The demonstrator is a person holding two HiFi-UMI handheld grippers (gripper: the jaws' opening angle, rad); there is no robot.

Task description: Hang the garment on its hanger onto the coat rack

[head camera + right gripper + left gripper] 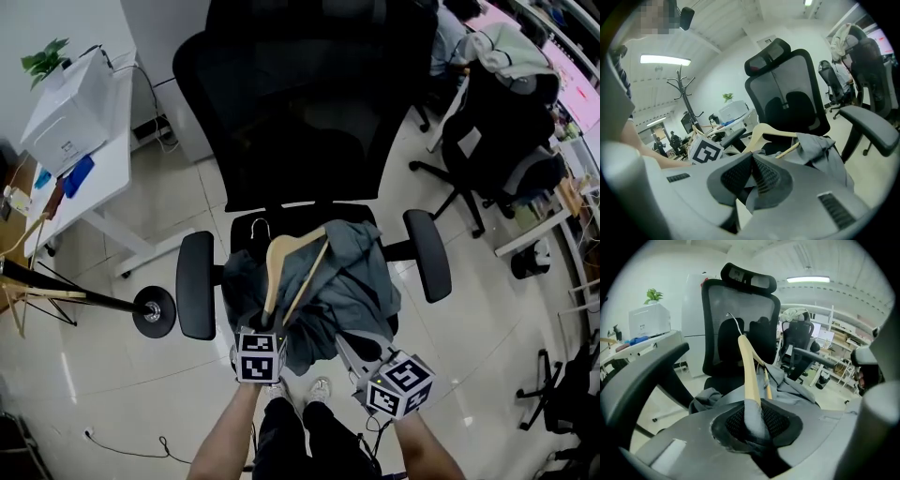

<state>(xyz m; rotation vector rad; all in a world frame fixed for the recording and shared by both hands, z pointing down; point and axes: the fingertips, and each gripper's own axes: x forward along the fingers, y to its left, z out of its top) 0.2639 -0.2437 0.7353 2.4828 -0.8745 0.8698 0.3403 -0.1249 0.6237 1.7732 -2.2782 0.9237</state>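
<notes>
Two tools are at work close to the person's body, each pressed onto part of the load. The left tool [268, 330] has its jaws nearly together, pinching the near end of the wooden hanger [281, 255], where grey cloth wraps the wood; its own view shows the pale arm of the hanger [750, 373] rising straight out of the jaws towards a thin metal hook at the far end. The right tool [354, 354], just beside it, has its jaws squeezed on a fold of the grey garment [354, 277], and its view shows cloth caught between the ribbed pads [764, 176] and hanging below them. The garment is crumpled on the seat of a black office chair [300, 131], between the two armrests. It is draped over the hanger, whose hook points at the mesh backrest. Below the tools, the person's forearms, dark trousers and shoes show over the glossy tiled floor [187, 394]. Left of the chair stands the coat rack [155, 312], seen from above as a dark pole ending in a round base, well apart from the garment. In the right gripper view its hooked top [680, 89] rises in the background. Farther left, a white surface [105, 173] carries a white printer [70, 117] and a small green plant [45, 58]. At far right are more black chairs [502, 136], one with pale clothing over its back.
</notes>
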